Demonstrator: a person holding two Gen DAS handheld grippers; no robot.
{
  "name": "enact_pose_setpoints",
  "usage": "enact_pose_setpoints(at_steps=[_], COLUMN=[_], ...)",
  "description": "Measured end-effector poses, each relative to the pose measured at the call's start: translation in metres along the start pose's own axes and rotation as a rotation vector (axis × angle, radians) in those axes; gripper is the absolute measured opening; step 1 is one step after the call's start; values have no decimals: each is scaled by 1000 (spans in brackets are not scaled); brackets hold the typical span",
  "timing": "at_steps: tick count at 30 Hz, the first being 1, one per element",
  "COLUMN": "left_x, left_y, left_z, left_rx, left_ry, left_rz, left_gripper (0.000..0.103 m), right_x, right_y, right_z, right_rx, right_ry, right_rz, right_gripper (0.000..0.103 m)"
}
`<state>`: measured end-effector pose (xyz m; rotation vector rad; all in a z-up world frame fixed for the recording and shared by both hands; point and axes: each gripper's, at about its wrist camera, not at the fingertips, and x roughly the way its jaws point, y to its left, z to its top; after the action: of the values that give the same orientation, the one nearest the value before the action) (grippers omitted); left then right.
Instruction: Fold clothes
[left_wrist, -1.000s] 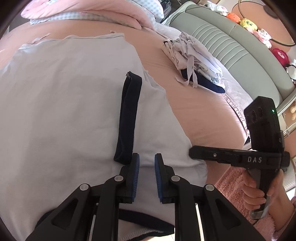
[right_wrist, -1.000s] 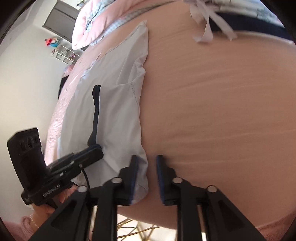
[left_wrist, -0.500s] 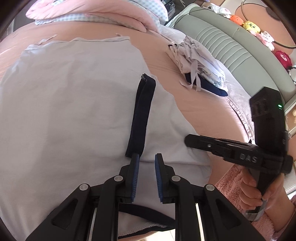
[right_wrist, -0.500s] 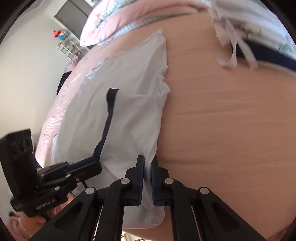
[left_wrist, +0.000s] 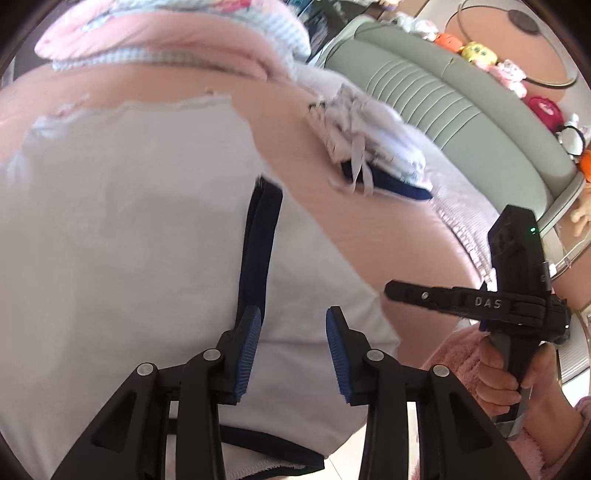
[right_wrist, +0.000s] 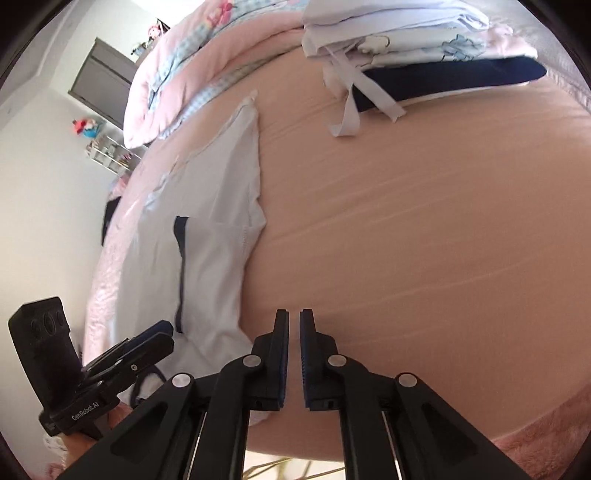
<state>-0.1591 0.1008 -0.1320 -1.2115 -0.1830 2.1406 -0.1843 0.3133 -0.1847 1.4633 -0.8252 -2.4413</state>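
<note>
Garment (left_wrist: 129, 240) on bed (left_wrist: 388, 236), left of pile (left_wrist: 369, 147)

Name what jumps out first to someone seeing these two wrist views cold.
A pale garment with a navy band lies spread across the pink bed, filling the left wrist view under the open left gripper. Further back sits a stack of folded clothes with loose ties hanging off it. The right gripper, nearly closed on nothing, hangs over bare sheet just right of the garment's edge.
</note>
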Motion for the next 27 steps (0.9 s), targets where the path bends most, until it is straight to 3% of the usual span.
enact_pose_setpoints(at_steps=[3,6,9,12,16,19,21,25,27], left_x=[12,37,41,31,21,25,32,61,62], left_y=[0,1,3,5,0,-5,-5,20,30], left_z=[4,6,9,15,28,41,48,53,53], left_rx=[6,30,8,6,55,66,60,15,-15], left_ry=[19,101,201,274,175,119,101,145,146], left_rz=[-5,68,118,153,117,70,55,101,107], left_gripper=[33,33,33,33,34,34,34,34,33], right_x=[6,18,46,27,10,13,20,44,48], right_y=[20,35,33,28,28,52,58,66,55], right_z=[3,-4,-12,-13,16,48,56,52,49], right_rx=[-91,-212,-243,-240,-196,-292,-316,-386,-426], right_ry=[-12,25,115,162,84,19,12,57,66], right_rz=[32,-16,-126,-137,-89,-101,-121,-204,-339], right_gripper=[5,6,4,4,9,33,36,36,36])
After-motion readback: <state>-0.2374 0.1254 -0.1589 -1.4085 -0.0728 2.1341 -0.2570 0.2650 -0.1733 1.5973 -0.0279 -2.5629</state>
